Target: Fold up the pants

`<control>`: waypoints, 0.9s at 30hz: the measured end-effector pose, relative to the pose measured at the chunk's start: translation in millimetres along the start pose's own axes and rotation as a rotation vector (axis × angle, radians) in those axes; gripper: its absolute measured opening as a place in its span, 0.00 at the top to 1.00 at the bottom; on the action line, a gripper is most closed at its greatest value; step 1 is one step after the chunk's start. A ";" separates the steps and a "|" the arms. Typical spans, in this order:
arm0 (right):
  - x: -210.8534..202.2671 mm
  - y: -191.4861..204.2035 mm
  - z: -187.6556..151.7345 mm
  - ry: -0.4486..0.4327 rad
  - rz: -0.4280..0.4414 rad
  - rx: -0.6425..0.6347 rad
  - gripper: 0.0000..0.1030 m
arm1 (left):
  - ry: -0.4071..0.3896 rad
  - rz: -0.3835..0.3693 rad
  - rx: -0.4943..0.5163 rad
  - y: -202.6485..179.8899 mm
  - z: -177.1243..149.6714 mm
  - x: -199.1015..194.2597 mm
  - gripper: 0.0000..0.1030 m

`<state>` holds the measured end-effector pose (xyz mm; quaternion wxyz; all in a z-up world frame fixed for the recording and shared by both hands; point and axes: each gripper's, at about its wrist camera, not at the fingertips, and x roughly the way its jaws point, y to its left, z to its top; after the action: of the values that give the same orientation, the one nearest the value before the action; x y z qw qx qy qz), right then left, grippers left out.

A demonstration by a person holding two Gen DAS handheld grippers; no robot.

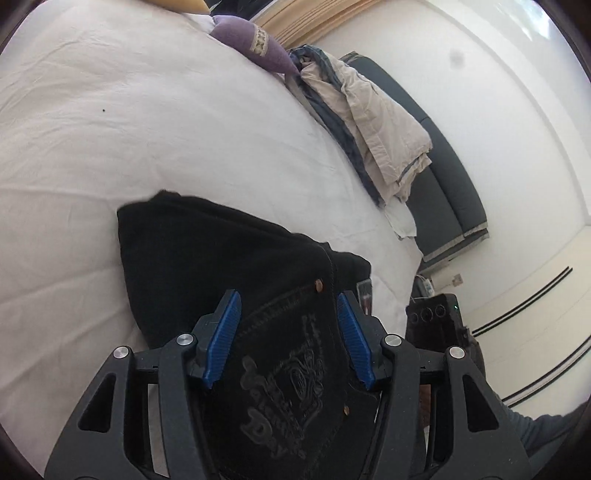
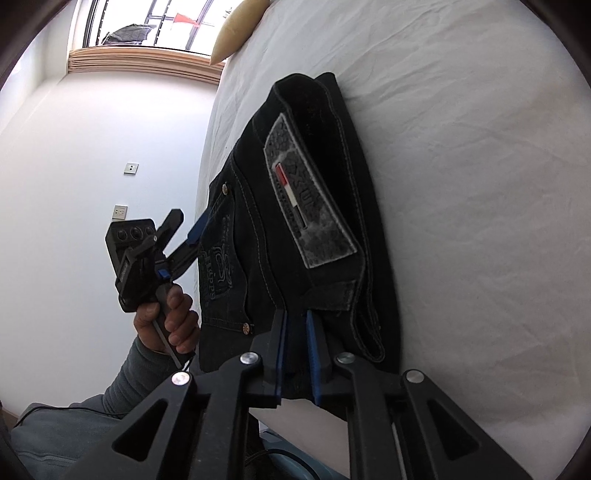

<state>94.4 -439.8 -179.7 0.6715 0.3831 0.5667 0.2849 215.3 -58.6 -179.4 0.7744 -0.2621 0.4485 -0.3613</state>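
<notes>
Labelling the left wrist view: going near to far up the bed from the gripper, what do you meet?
Left gripper → black pants → bare white bedsheet → purple pillow.

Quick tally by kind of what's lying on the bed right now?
Black pants: 1
Purple cushion: 1
Yellow pillow: 1
Pile of beige and grey laundry: 1
Total: 4

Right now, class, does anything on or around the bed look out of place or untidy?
Yes. A heap of beige and blue-grey clothes lies crumpled at the far edge of the white bed, unfolded and partly hanging over. The black pants lie folded compactly at the near edge; nothing looks spilled or damaged.
</notes>
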 end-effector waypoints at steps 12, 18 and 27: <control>-17.8 -10.9 -10.0 -0.033 0.005 0.022 0.88 | 0.152 -0.059 0.138 -36.7 -118.7 -35.0 0.48; -51.4 14.8 -18.2 -0.109 -0.043 -0.061 0.29 | 0.228 -0.024 0.181 -50.2 -123.4 -61.7 0.43; -46.6 7.7 31.4 -0.162 -0.147 -0.057 0.28 | 0.131 0.211 -0.013 -7.5 -68.9 -43.0 0.27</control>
<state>116.4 -479.7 -146.0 0.7448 0.3430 0.5288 0.2191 137.5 -34.6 -183.9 0.7755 -0.1945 0.5254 -0.2912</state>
